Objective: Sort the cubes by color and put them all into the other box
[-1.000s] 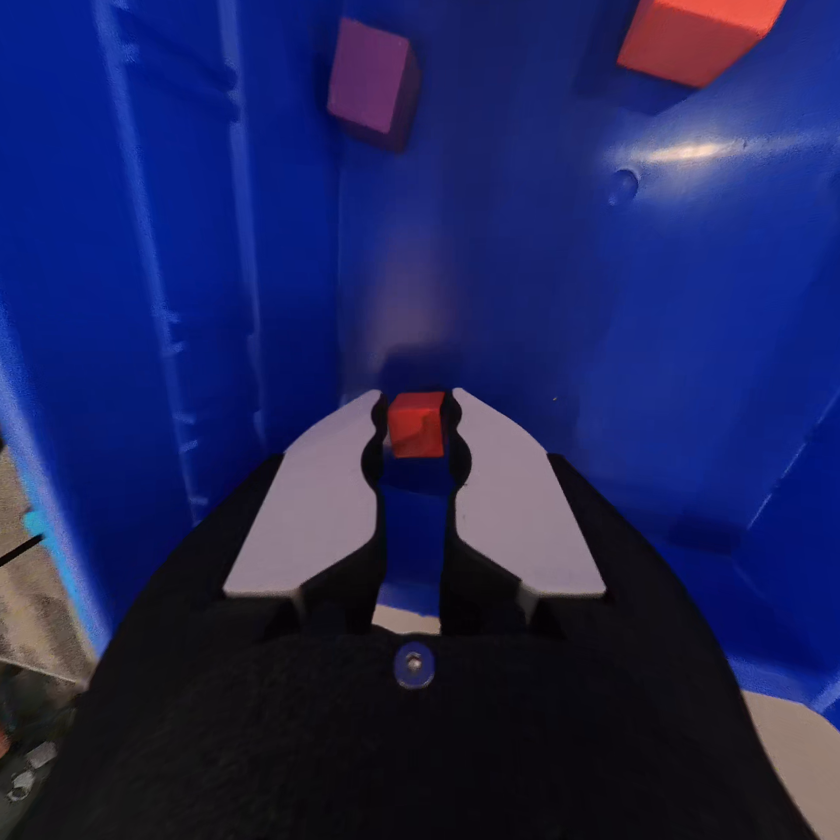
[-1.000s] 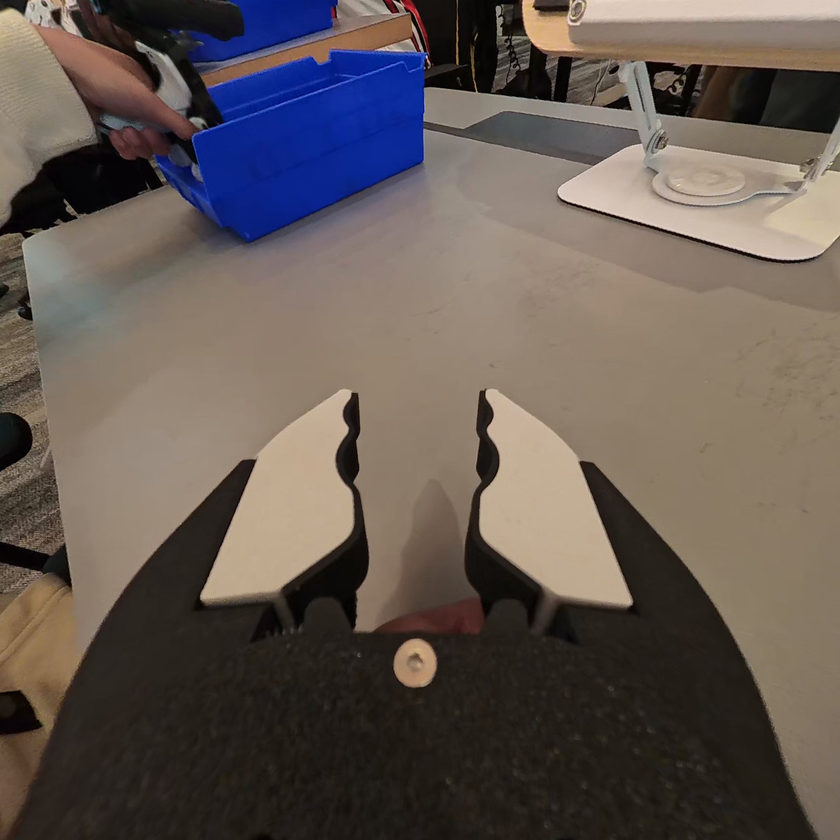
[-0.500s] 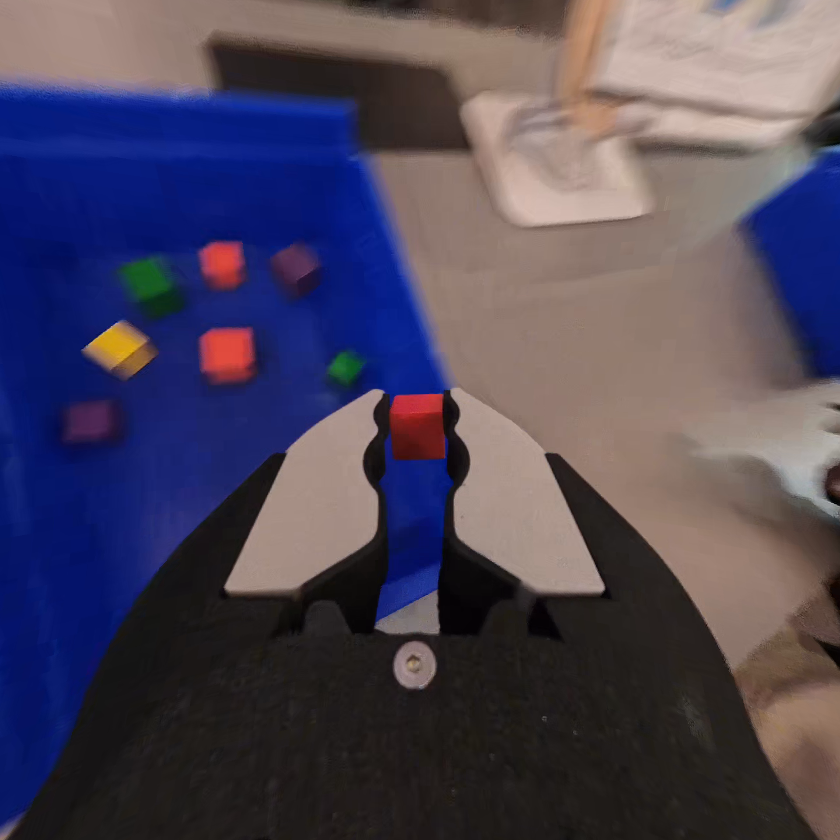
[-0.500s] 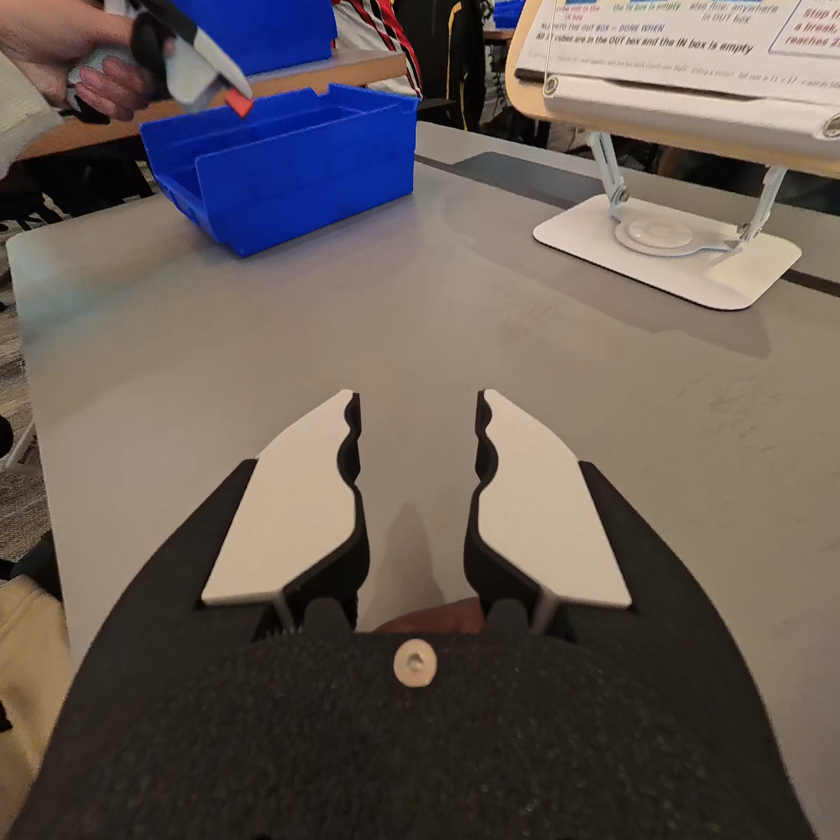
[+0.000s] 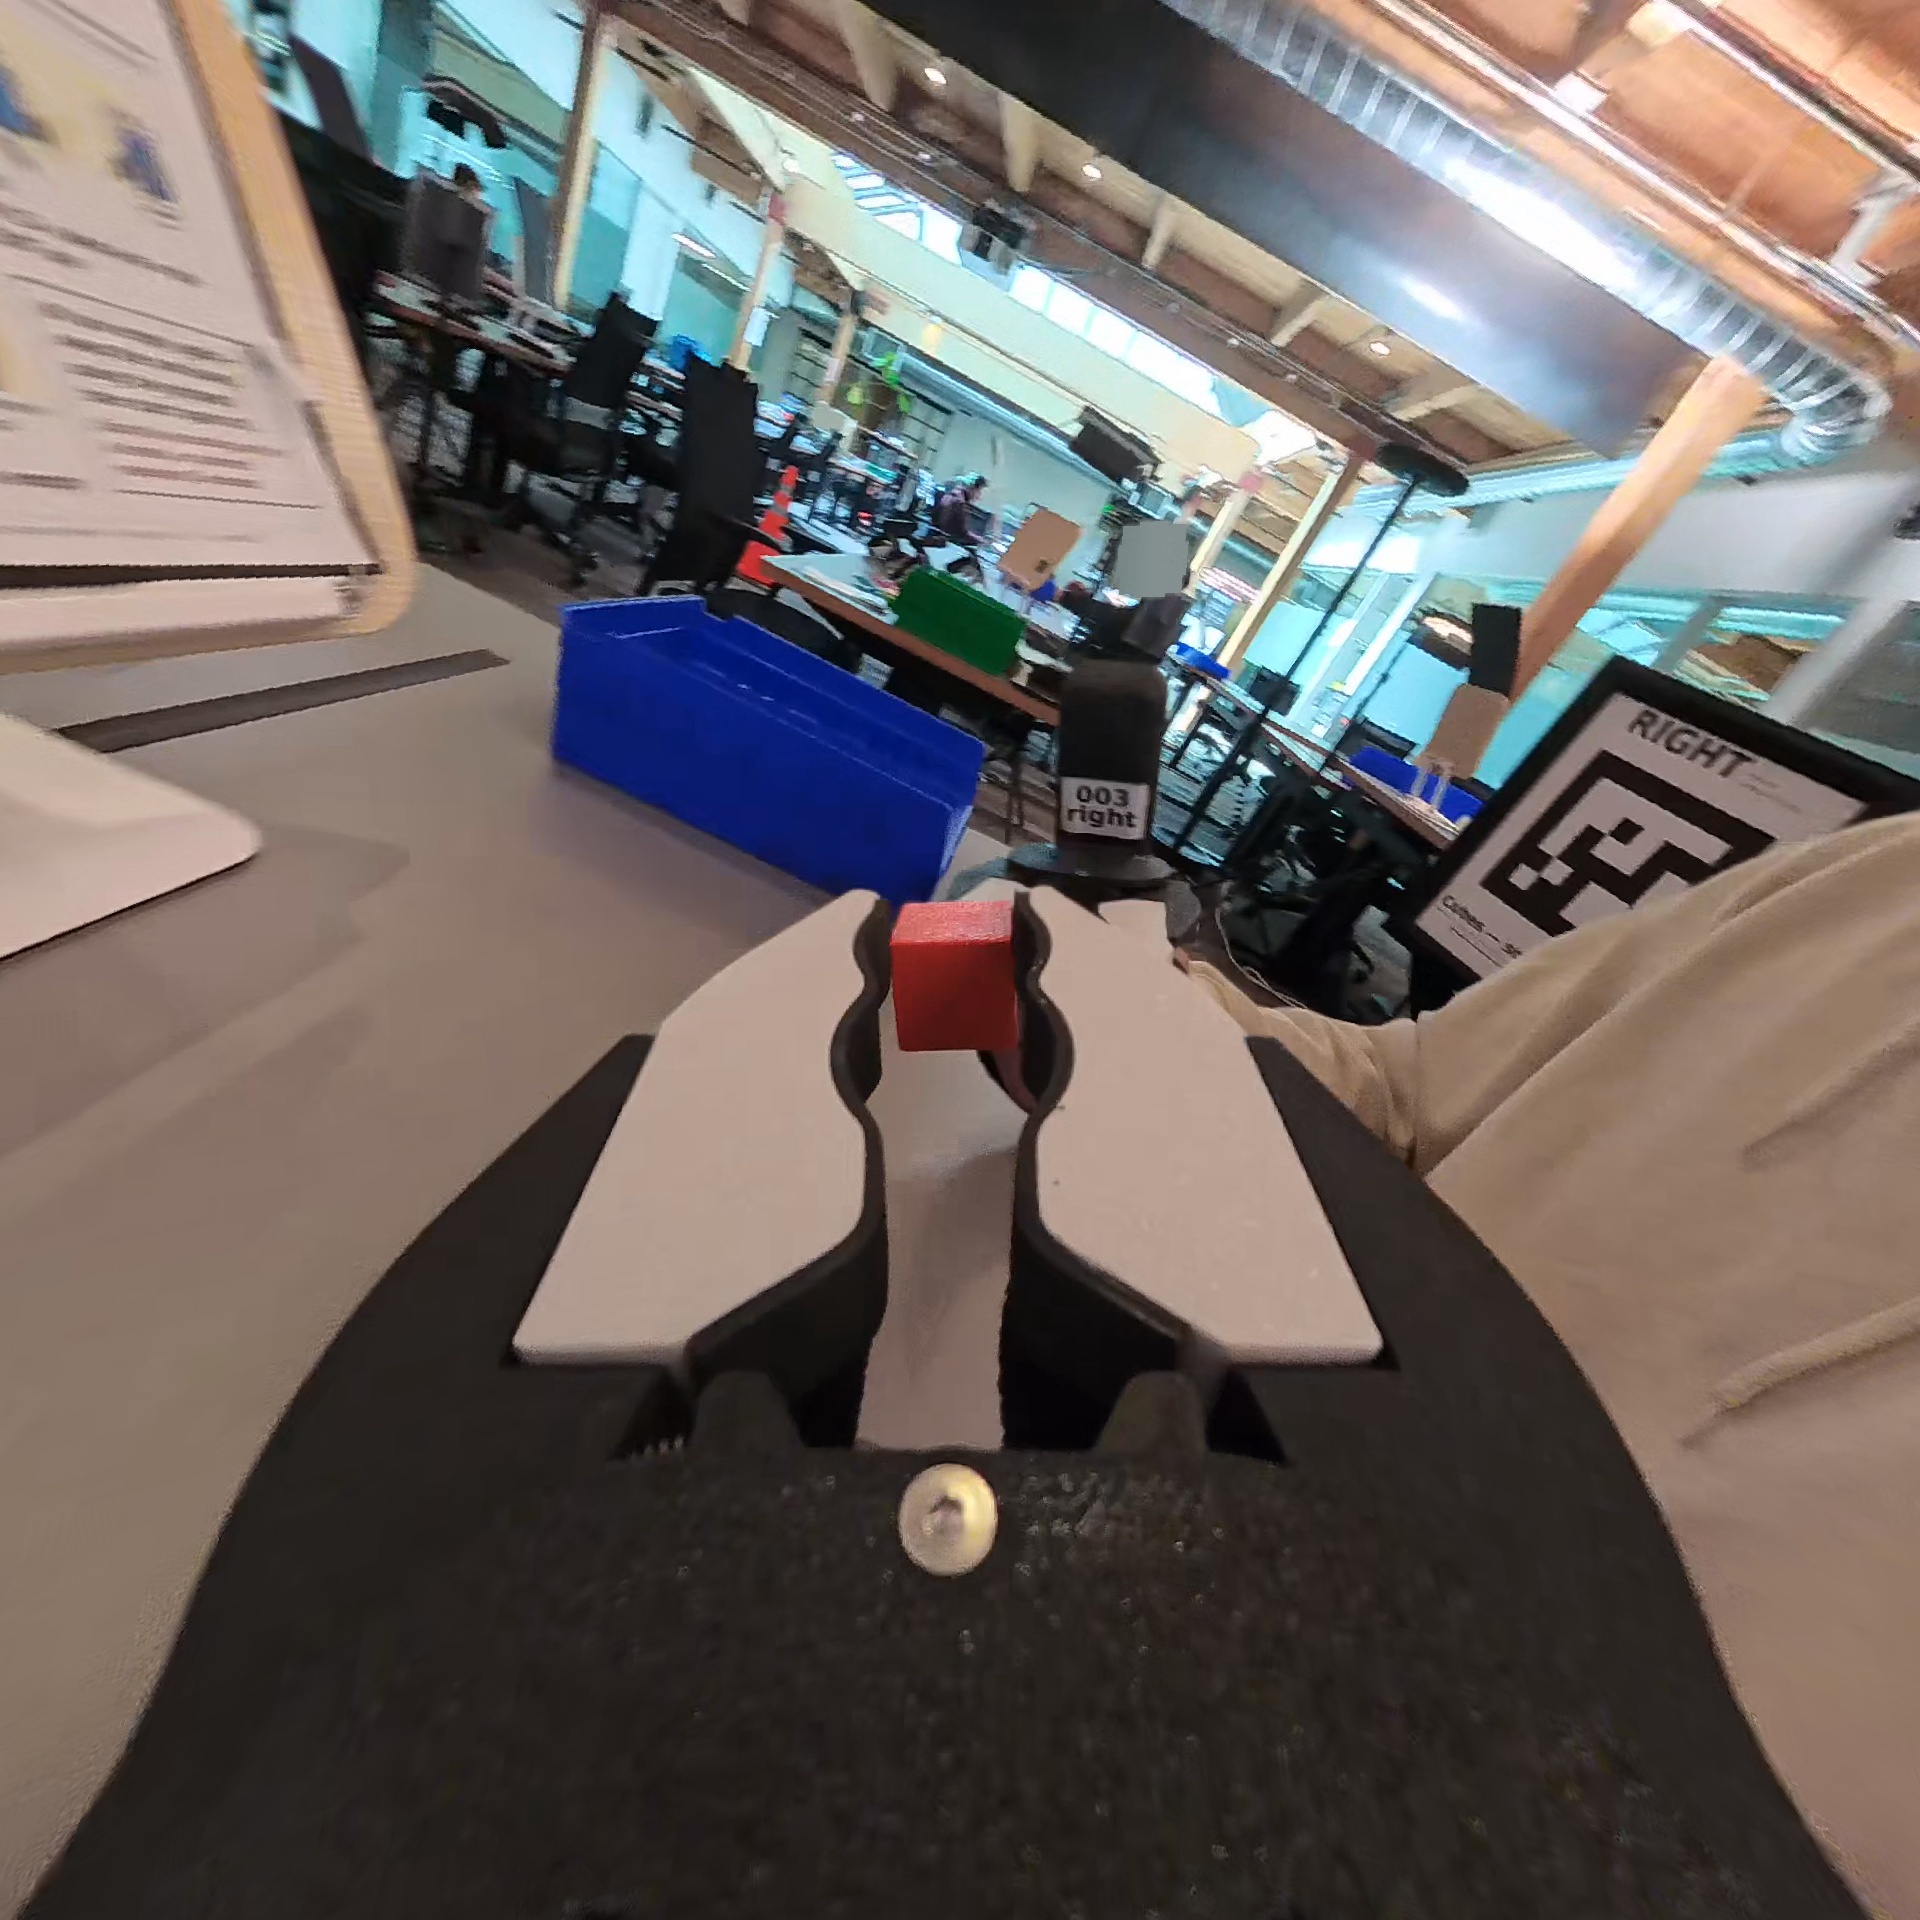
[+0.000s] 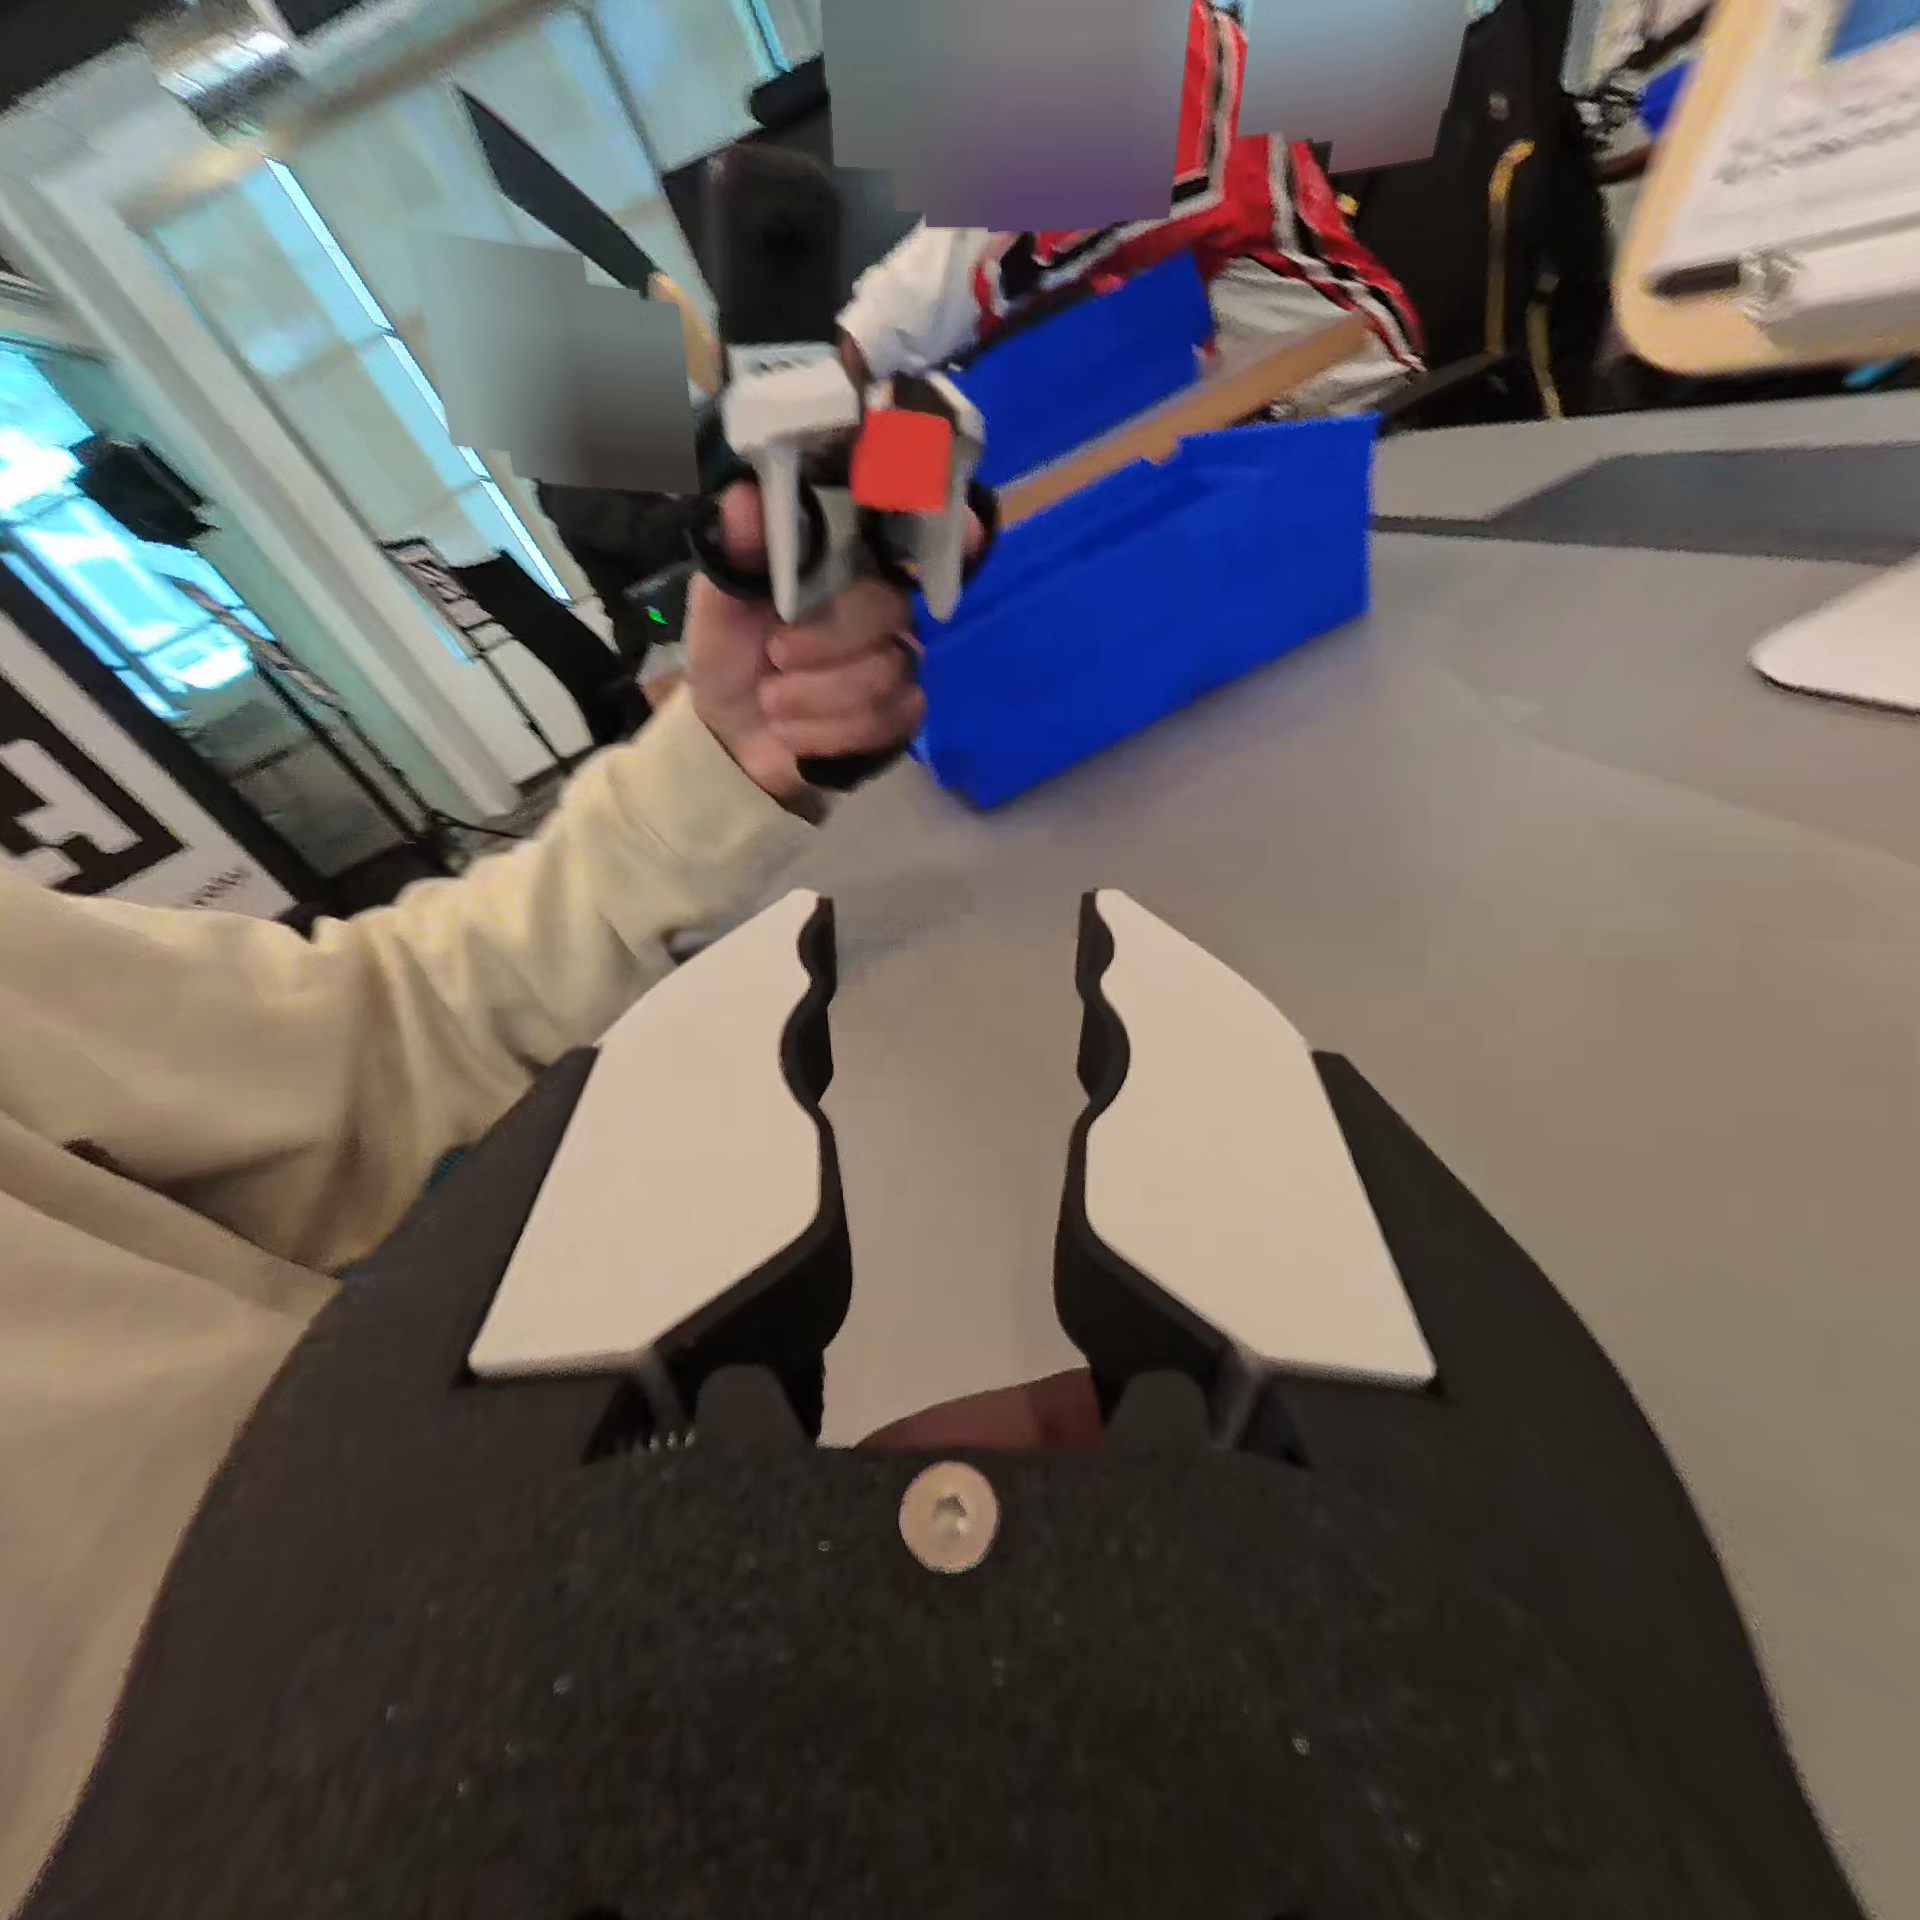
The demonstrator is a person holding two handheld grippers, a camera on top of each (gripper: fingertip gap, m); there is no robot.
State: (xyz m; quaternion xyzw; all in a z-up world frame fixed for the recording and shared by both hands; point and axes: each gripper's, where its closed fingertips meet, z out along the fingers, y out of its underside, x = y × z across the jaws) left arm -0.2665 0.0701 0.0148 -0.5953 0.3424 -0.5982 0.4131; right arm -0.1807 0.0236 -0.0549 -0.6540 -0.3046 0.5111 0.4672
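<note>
— What did my left gripper (image 5: 953, 920) have?

— It pinched a red cube (image 5: 953, 974) between its fingertips, lifted clear above the grey table (image 5: 260, 1039). One blue bin (image 5: 764, 743) stood well beyond it.

— And the right gripper (image 6: 954, 914)?

— I saw its jaws spread with nothing between them, low over the table. Ahead, a hand (image 6: 800, 675) in a cream sleeve (image 6: 364, 997) held the cube up beside another blue bin (image 6: 1143, 613).

From my seat I see a grey table (image 5: 260, 1039) carrying a white stand base (image 5: 94, 852) at its left, with a black-and-white marker board (image 5: 1621, 831) off its right edge.
</note>
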